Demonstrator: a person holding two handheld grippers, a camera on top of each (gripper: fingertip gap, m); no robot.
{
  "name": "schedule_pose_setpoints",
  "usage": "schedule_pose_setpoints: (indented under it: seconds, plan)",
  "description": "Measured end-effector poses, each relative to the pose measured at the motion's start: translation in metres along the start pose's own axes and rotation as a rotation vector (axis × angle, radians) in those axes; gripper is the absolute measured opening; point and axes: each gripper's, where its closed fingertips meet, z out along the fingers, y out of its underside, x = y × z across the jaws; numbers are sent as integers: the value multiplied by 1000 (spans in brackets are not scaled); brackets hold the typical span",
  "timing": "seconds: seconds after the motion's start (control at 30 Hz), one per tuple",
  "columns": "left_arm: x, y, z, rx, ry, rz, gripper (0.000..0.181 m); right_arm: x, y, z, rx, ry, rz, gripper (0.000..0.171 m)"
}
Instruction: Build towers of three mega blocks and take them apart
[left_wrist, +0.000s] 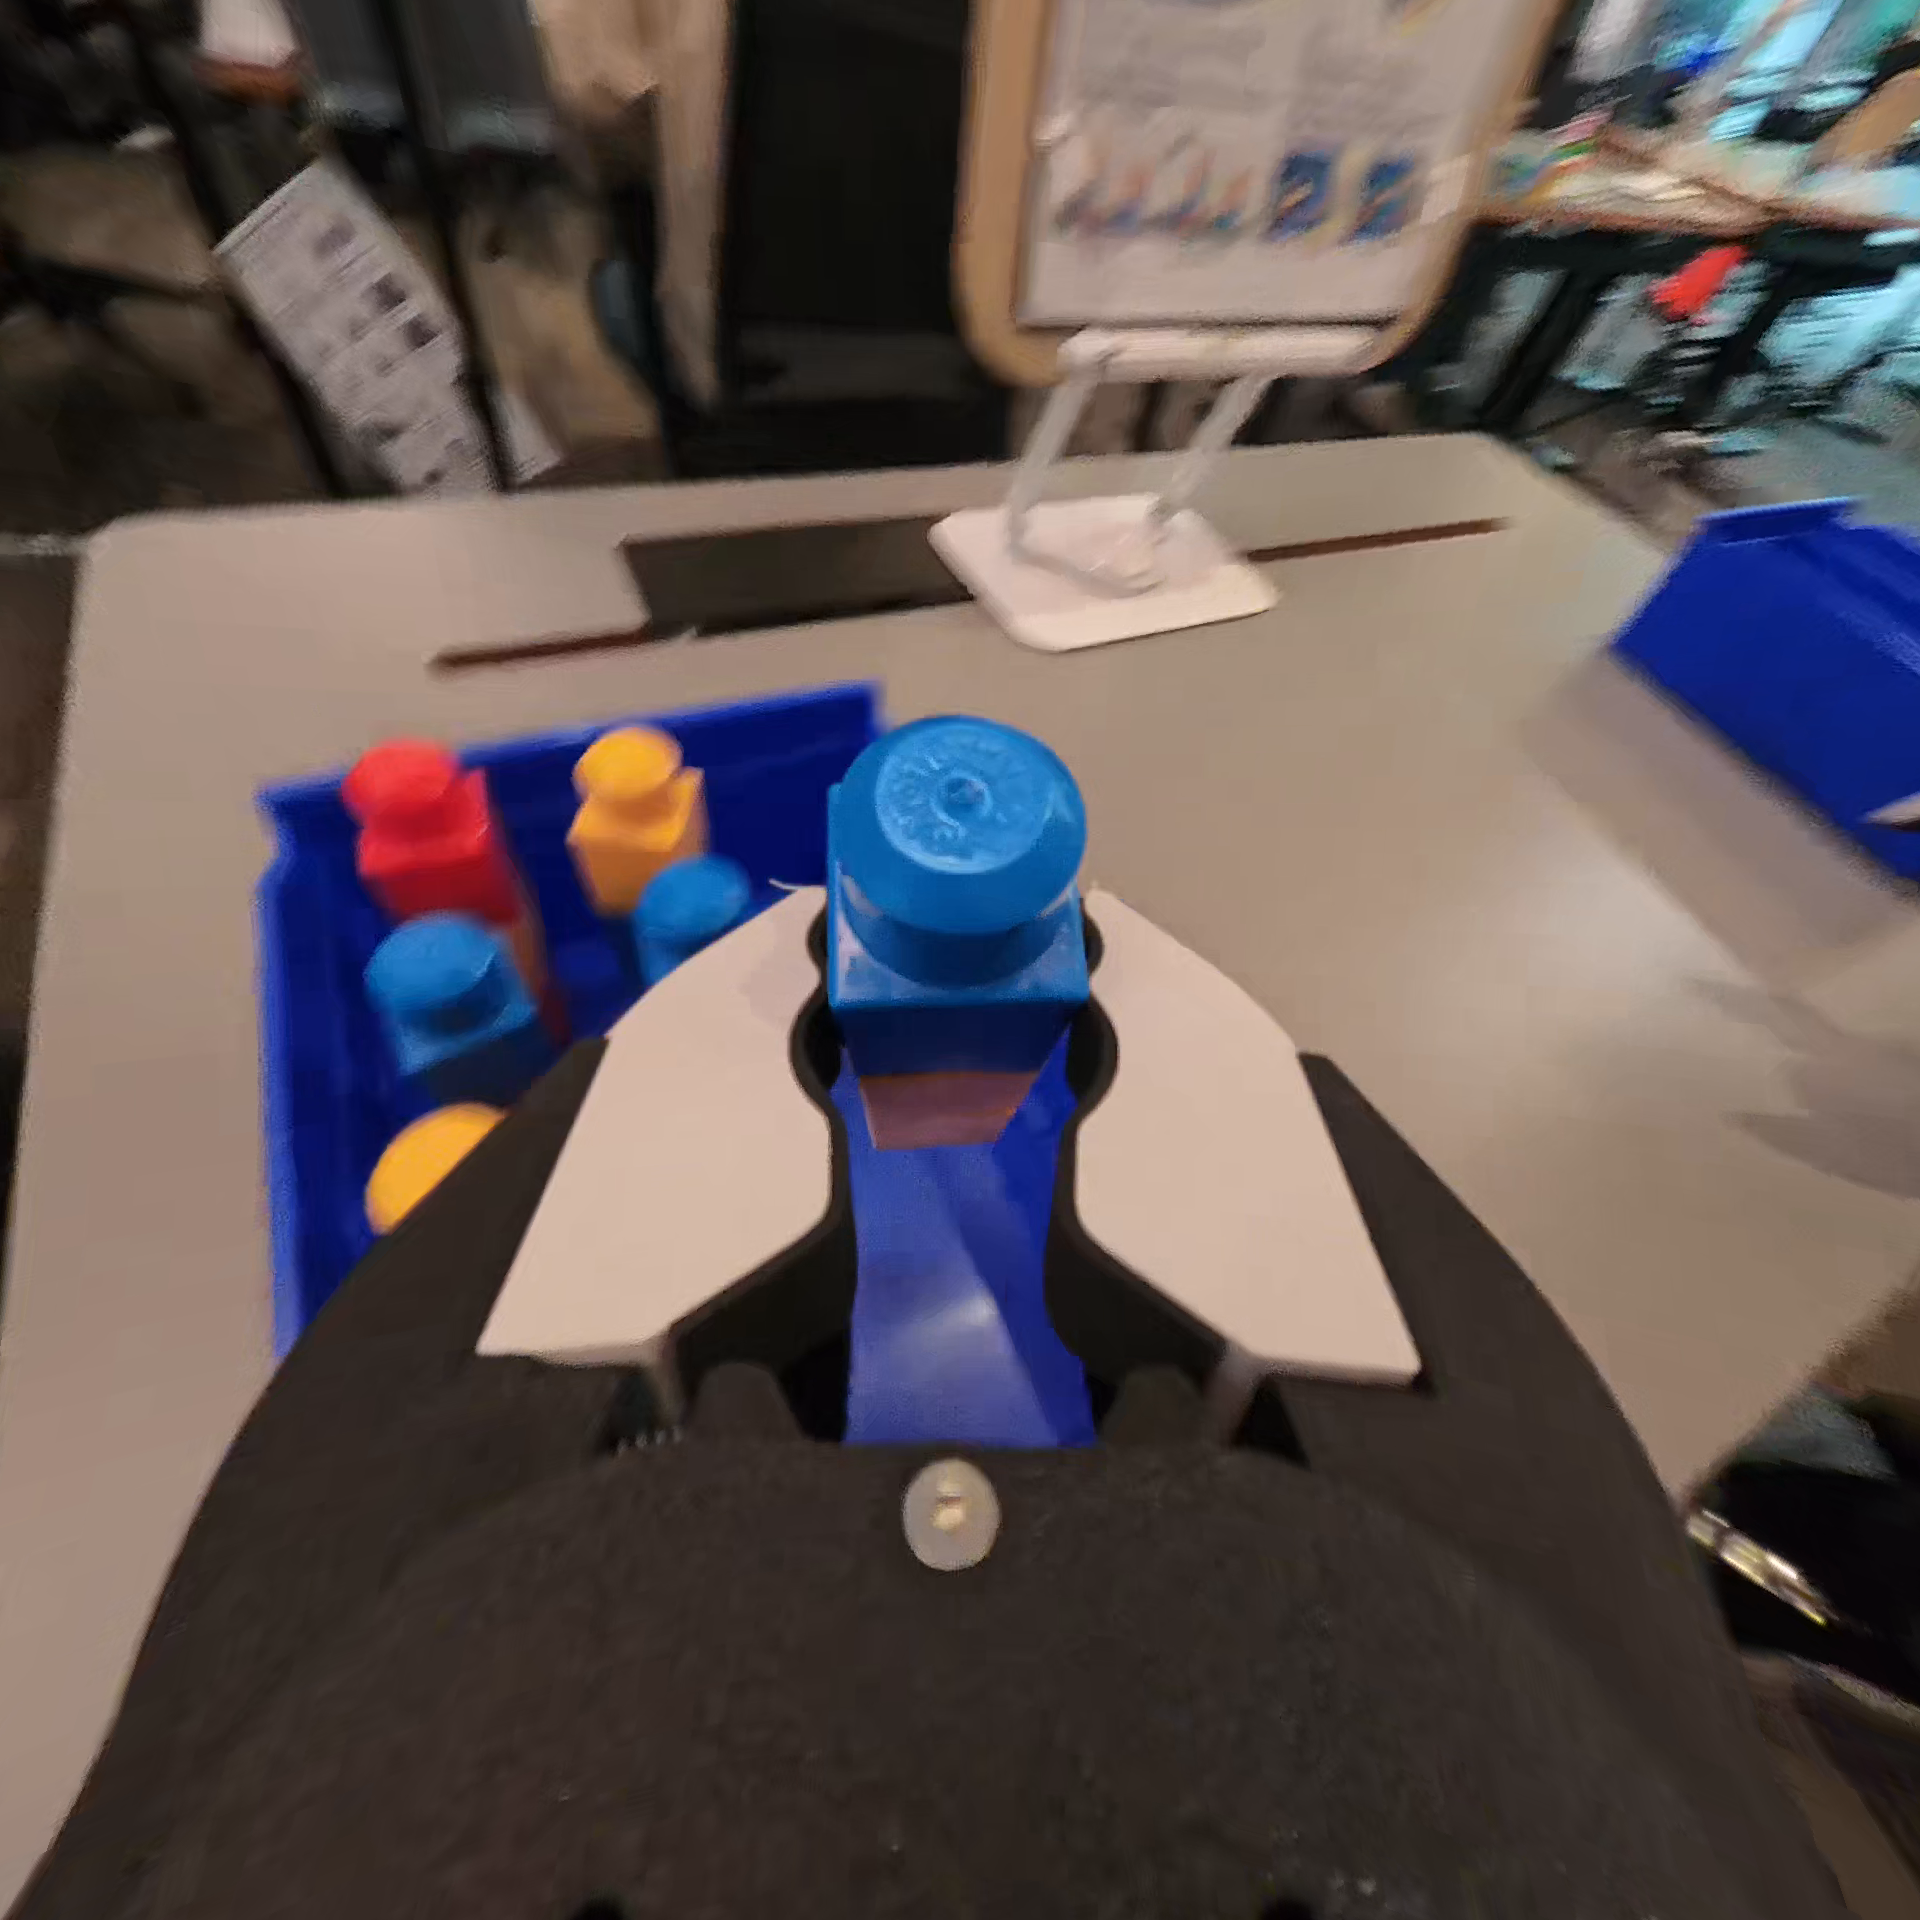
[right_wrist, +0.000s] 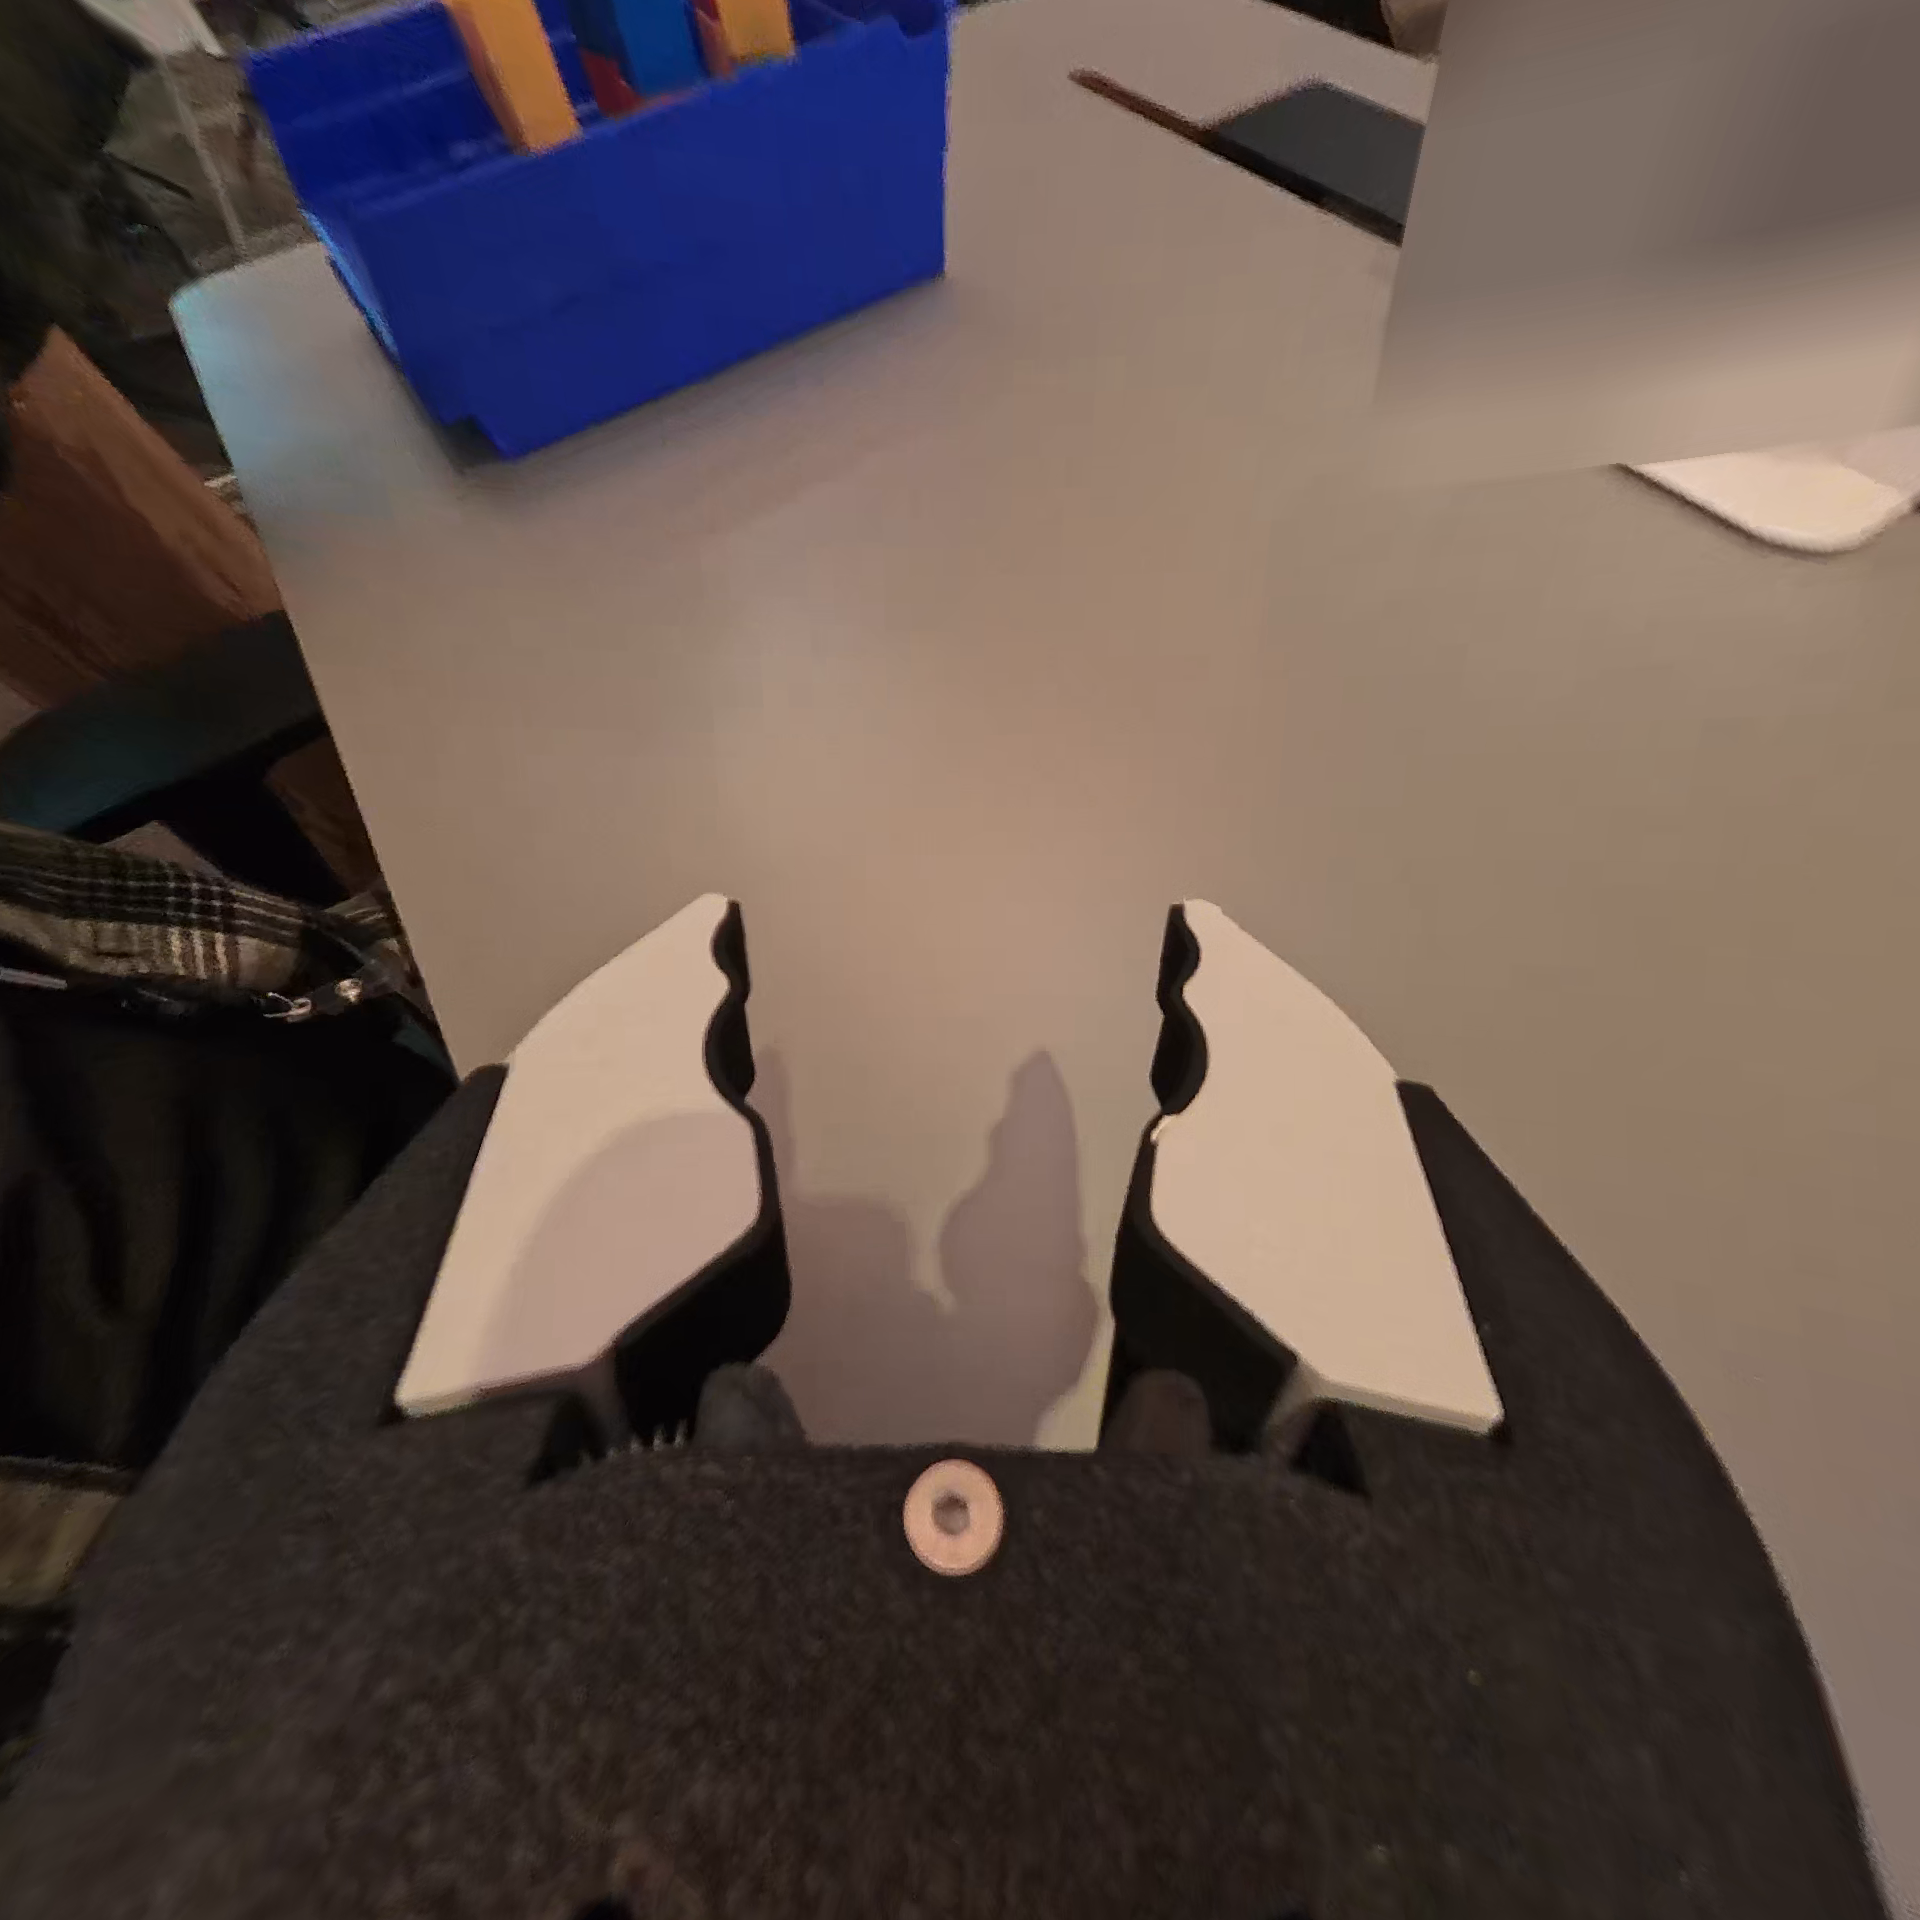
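Note:
My left gripper (left_wrist: 954, 935) is shut on a blue mega block (left_wrist: 956, 894), the top of a tower; another block (left_wrist: 940, 1112) shows just under it. The tower is over the right end of a blue bin (left_wrist: 312, 1039). In the bin stand towers topped by a red block (left_wrist: 416, 821), an orange block (left_wrist: 636, 810) and two blue blocks (left_wrist: 447, 987); an orange stud (left_wrist: 431, 1153) shows at the front. My right gripper (right_wrist: 954, 935) is open and empty above bare grey table (right_wrist: 935, 644). The same bin (right_wrist: 644, 249) with orange and blue blocks lies far ahead of it.
A second blue bin (left_wrist: 1797, 675) sits at the table's right. A white stand (left_wrist: 1112, 571) holding a framed board stands at the back, next to a dark slot in the table. A chair and plaid cloth (right_wrist: 177, 935) lie past the table's left edge. Left tips to right tips: about 45 centimetres.

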Motion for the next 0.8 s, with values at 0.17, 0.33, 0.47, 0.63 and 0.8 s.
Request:
schedule_pose_setpoints:
  seconds: [0.17, 0.33, 0.47, 0.63, 0.8]
  plan:
    - [123, -44, 14, -40, 398, 200, 40, -28, -53, 25, 122, -172, -116, 83]
    - [232, -25, 59, -154, 734, 335, 40, -63, -106, 64, 192, -375, -169, 78]
    - [276, -9, 81, -187, 894, 338, 40, -77, -113, 90, 159, -478, -163, 70]
    - [294, 0, 92, -196, 1012, 270, 40, -91, -114, 90, 215, -645, -75, 35]
    - [297, -5, 100, -137, 1041, 192, 43, -92, -111, 90, 252, -696, 9, 34]
